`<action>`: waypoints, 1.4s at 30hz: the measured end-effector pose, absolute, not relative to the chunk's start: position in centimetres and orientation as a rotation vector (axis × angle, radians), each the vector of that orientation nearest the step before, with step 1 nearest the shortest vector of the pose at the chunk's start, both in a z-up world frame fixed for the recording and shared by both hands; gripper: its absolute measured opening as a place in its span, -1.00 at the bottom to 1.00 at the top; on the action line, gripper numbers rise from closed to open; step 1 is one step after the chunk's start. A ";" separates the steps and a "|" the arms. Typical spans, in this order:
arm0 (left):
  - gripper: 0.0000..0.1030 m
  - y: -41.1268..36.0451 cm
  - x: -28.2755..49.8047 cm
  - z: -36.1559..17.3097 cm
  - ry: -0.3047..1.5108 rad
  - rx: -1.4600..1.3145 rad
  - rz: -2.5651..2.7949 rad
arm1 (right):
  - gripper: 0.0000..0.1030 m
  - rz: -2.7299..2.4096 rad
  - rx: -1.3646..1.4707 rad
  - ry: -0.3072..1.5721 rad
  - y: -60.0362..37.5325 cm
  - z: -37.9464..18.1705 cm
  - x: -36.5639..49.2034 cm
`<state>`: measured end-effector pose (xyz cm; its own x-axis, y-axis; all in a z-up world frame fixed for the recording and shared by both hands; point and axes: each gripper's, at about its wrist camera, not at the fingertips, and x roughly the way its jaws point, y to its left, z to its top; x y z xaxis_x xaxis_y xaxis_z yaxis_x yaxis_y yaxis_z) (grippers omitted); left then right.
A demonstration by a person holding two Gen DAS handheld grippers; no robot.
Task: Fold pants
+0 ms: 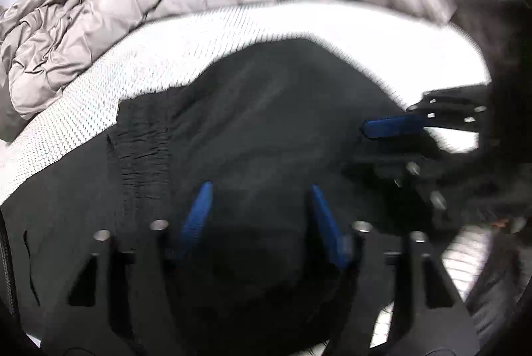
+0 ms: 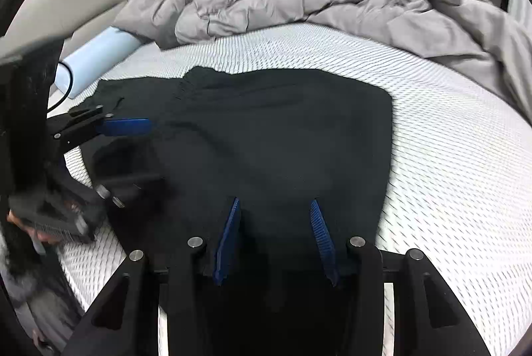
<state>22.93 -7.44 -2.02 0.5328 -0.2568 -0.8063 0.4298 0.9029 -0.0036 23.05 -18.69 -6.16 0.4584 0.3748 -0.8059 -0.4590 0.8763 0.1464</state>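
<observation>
- Black pants lie across centre frame on the white patterned mattress; grey duvet bunched along the top.
- Left gripper: jaws apart over dark cloth, nothing visibly pinched.
- Right gripper: jaws apart, fabric lying between and beneath them; a grip cannot be confirmed.
- Judgement: before folding, each gripper should take the near edge through all layers, then lift both evenly.

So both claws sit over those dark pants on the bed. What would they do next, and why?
Probably pinch the near edge and lift it: the left gripper and right gripper both straddle the pants, jaws apart, cloth lying flat on the mattress.
</observation>
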 end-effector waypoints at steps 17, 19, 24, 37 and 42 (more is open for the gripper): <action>-0.02 -5.1 26.9 -0.9 0.924 -0.017 -0.407 | -0.08 0.451 -0.152 0.926 -18.9 -4.9 24.5; -0.17 -4.9 28.3 -2.6 0.966 -0.005 -0.397 | -0.08 0.437 -0.178 0.997 -18.2 -6.7 26.1; -0.52 -2.5 28.7 -2.8 0.967 -0.044 -0.410 | -0.09 0.287 -0.261 1.018 -19.8 -7.0 26.2; -0.64 -2.4 32.8 -2.4 0.943 -0.028 -0.275 | -0.07 0.387 -0.213 0.955 -16.0 -6.6 28.7; -0.67 -0.9 32.2 -1.9 0.924 -0.032 -0.275 | -0.05 0.243 -0.250 0.980 -18.0 -7.5 29.5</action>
